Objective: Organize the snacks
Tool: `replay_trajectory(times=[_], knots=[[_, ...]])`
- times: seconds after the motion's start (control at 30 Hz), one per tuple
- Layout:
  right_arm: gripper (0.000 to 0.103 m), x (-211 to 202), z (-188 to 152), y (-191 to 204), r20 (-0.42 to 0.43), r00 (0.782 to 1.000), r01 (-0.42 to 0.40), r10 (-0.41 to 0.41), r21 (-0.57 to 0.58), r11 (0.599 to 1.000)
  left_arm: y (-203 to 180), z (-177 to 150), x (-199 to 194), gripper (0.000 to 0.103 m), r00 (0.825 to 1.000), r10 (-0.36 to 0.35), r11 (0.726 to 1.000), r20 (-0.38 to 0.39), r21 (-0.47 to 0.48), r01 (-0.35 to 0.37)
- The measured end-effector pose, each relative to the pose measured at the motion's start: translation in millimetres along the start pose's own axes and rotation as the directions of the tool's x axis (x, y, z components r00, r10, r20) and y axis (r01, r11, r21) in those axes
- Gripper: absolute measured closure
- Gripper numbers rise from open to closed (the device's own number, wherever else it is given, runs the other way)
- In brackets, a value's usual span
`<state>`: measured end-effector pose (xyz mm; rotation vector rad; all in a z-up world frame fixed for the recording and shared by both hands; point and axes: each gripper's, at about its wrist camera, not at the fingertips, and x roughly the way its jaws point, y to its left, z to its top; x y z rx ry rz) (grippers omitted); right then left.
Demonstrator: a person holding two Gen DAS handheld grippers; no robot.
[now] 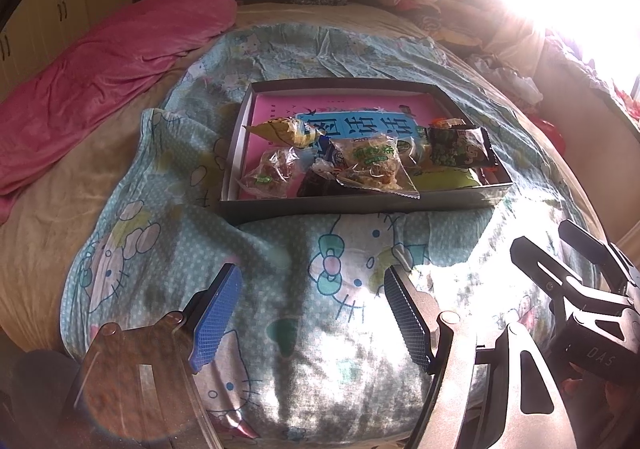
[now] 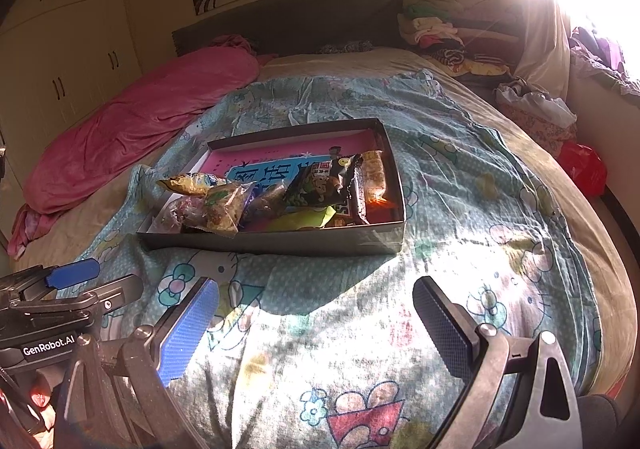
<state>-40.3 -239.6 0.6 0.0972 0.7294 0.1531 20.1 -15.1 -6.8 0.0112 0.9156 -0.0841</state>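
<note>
Grey card walls framed the shallow box [image 1: 360, 205], which sat on a pale blue cartoon-cat sheet [image 1: 280, 261] spread over the bed [image 1: 48, 217]. The snacks [image 1: 372, 165] lay heaped inside it, crowded toward the near wall and the right corner, while the far half of the pink floor stayed bare. One clear packet poked out over the near rim. A wide stretch of open sheet ran between the box's near wall and both tools. To the left lay a rolled pink blanket [image 1: 120, 61], well apart from the box; the sheet's right edge fell toward a red bag [image 2: 582, 165].

The left gripper [image 1: 312, 313] hung above the sheet, its fingers spread apart with nothing between them. The right gripper [image 2: 316, 325] hung likewise, fingers wide and empty.

Large blue Chinese characters crossed the box floor, partly covered. "GenRobot.AI" showed on the left tool's body, "DAS" on the right one's.
</note>
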Motion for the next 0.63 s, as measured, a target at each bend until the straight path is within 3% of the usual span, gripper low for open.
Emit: replay_trajectory(times=[0.63], knots=[[0.005,9.0,6.6,-16.8,0.025,0.999,0.044,-0.045,0.028,0.999,11.1,5.3,13.9,0.027,0.999,-0.034,0.999,-0.003,-0.035,0.034]])
